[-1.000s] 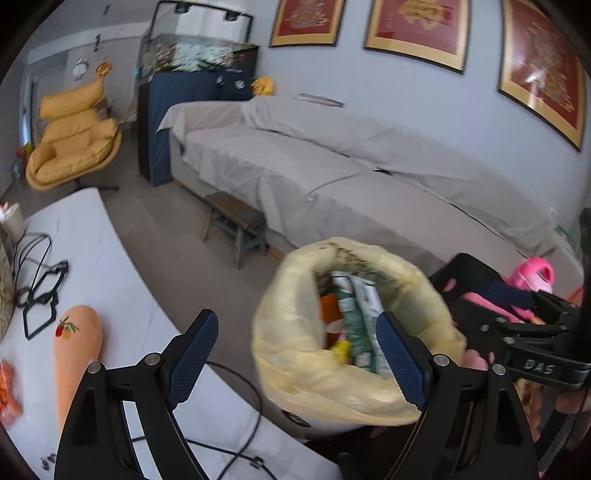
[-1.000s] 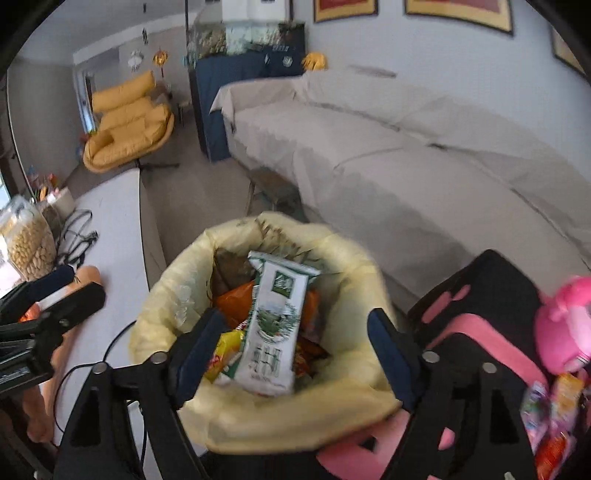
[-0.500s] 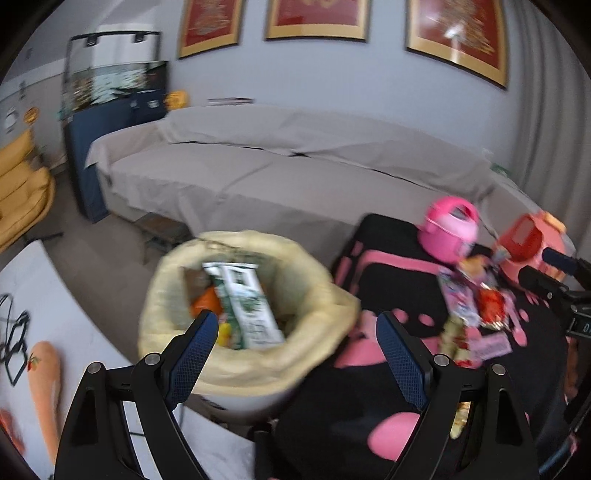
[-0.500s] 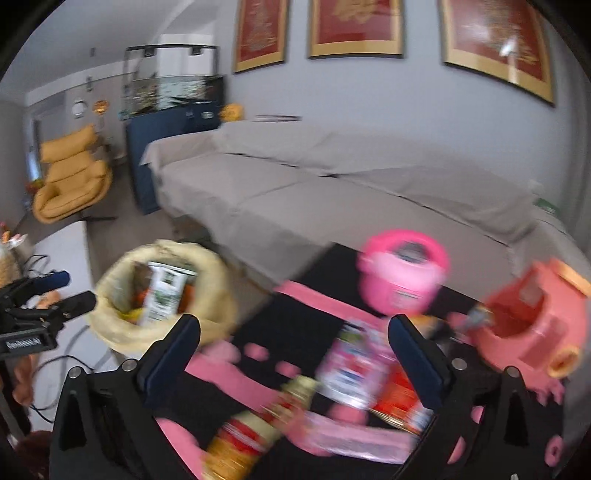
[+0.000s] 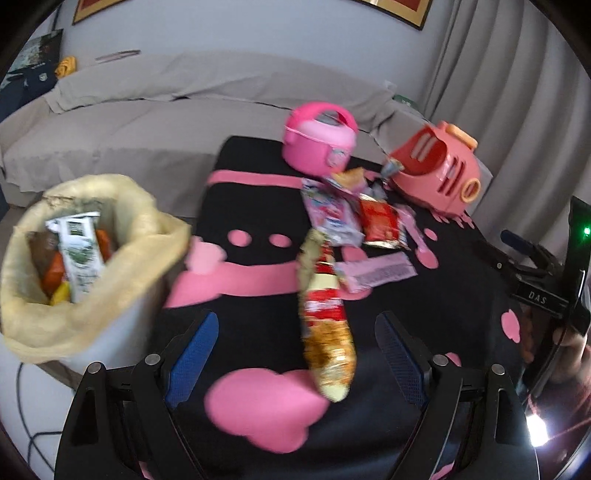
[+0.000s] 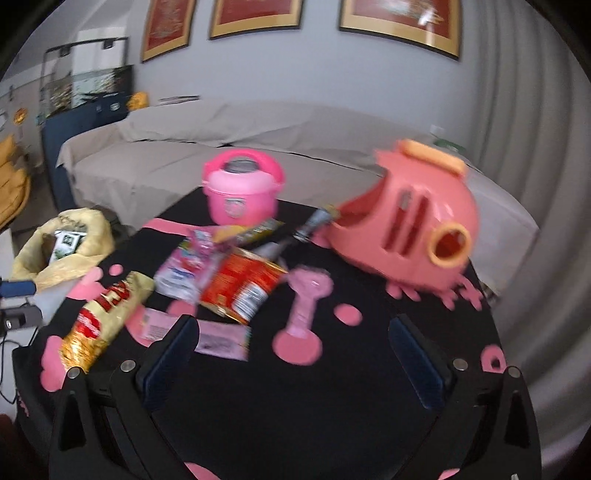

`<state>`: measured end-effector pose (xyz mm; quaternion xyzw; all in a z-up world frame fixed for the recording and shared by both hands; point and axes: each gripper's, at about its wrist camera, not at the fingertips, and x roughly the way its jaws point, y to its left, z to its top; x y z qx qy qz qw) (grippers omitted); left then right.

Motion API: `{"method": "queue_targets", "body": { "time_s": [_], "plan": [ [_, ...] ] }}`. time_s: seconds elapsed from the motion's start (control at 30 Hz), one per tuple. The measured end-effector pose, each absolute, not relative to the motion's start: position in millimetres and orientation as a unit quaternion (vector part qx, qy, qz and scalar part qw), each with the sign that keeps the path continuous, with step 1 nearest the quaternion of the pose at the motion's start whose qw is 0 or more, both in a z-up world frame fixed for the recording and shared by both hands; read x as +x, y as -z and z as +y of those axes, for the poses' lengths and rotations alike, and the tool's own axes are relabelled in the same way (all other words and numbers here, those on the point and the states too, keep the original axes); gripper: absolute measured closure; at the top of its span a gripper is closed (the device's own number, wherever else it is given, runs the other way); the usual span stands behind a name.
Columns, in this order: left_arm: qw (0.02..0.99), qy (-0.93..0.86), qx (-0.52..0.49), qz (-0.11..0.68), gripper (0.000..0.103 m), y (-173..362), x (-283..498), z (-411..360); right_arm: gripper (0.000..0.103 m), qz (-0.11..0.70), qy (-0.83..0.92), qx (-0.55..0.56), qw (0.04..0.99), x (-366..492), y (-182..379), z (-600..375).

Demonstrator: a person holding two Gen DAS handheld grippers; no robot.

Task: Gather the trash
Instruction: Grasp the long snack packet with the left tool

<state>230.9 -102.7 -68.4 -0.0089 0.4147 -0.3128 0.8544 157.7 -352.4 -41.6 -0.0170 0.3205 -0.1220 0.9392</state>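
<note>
Left tool (image 5: 295, 354) spread, empty, above long snack packet (image 5: 325, 325); right tool (image 6: 291, 354) spread, empty, over black cloth (image 6: 332, 406).

Ahead of me a long sofa (image 6: 221, 147) under a grey cover runs along a pale grey wall (image 6: 295, 74) hung with gold-framed red pictures (image 6: 399, 22). Grey curtains (image 5: 517, 92) fall at my right; a fish tank (image 6: 88, 81) on a dark cabinet stands far left.
</note>
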Motion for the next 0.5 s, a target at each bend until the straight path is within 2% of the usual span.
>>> {"method": "queue_targets", "body": {
  "time_s": [0.03,0.1,0.23,0.3,0.33,0.37,0.5],
  "plan": [
    [0.853,0.315,-0.006,0.416,0.023,70,230,-111,0.001,0.321,0.115,-0.007,0.940,153,44,-357],
    [0.851,0.312,0.003,0.422,0.036,75,232,-126,0.001,0.321,0.093,0.017,0.942,145,47,-366],
    [0.852,0.295,-0.001,0.432,0.045,86,242,-142,0.001,0.326,0.091,0.015,0.941,137,49,-372],
    [0.849,0.294,-0.007,0.438,0.062,91,245,-146,0.001,0.327,0.080,-0.001,0.942,135,50,-371],
    [0.849,0.293,-0.007,0.440,0.066,93,247,-148,0.001,0.328,0.071,-0.006,0.942,135,51,-371],
    [0.849,0.291,-0.005,0.441,0.077,95,248,-149,0.001,0.329,0.059,-0.008,0.942,136,52,-369],
    [0.855,0.281,-0.017,0.435,0.081,90,247,-141,0.002,0.340,-0.037,-0.009,0.940,152,58,-360]
  ]
}}
